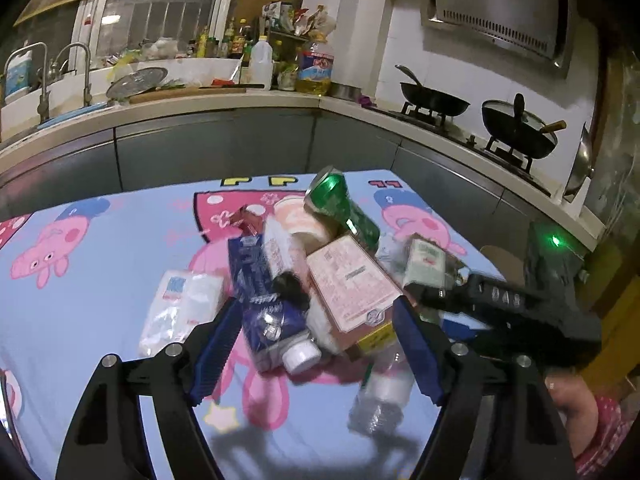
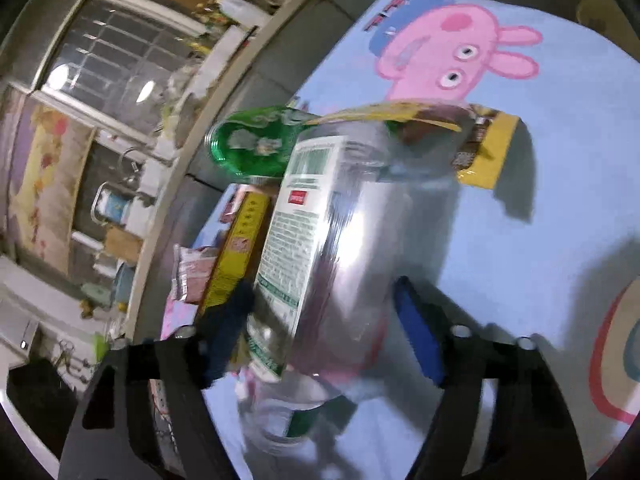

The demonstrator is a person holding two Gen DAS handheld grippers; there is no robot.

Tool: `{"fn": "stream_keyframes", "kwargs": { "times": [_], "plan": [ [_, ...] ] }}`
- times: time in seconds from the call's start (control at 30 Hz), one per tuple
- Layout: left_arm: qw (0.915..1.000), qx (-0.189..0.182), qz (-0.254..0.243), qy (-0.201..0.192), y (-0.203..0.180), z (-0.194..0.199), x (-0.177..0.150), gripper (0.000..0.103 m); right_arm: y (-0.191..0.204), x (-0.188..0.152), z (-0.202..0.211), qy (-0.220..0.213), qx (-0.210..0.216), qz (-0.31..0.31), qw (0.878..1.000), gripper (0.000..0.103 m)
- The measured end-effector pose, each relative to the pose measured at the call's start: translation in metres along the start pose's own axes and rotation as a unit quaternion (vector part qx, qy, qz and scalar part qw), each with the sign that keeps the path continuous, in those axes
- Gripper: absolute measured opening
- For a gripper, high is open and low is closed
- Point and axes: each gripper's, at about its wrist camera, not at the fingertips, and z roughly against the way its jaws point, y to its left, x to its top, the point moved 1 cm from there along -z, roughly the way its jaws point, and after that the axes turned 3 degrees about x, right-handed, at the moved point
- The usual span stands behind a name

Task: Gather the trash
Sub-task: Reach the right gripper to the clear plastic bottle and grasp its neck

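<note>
A heap of trash lies on the cartoon-pig tablecloth (image 1: 100, 280): a green can (image 1: 332, 200), a blue carton (image 1: 264, 304) with a white cap, a pink box (image 1: 352, 284), a pink cup (image 1: 300, 220) and a clear bottle (image 1: 384, 388). My left gripper (image 1: 318, 350) is open, its blue pads either side of the carton's cap end and the box's near end. My right gripper (image 2: 320, 336) is open around a clear bottle with a green-and-white label (image 2: 320, 220); its pads sit close beside it. In the left wrist view the right gripper (image 1: 440, 292) reaches into the heap from the right.
A clear plastic bag (image 1: 180, 308) lies left of the heap. A yellow wrapper (image 2: 484, 148) sits behind the labelled bottle. Behind the table runs a counter (image 1: 240, 104) with a sink, bottles and two woks (image 1: 516, 128). A hand (image 1: 568, 396) in a checked sleeve is at the right.
</note>
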Motion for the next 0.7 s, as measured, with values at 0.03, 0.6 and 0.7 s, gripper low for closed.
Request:
{"fn": "stream_keyframes", "kwargs": {
  "times": [0.03,0.6,0.7],
  "plan": [
    [1.0,-0.002,-0.001,0.0,-0.002,-0.001,0.003,0.077,0.003,-0.001,0.004,-0.006,0.002,0.011,1.0,0.052],
    [0.9947,0.026,-0.082,0.058,-0.058,-0.073,0.022,0.079,0.012,-0.052,0.035,0.002,-0.044,0.12,0.992,0.074],
    [0.9933,0.026,-0.064,0.092,-0.043,-0.082,0.019,0.066,0.025,-0.063,0.021,0.02,-0.047,0.153,0.987,0.079]
  ]
}}
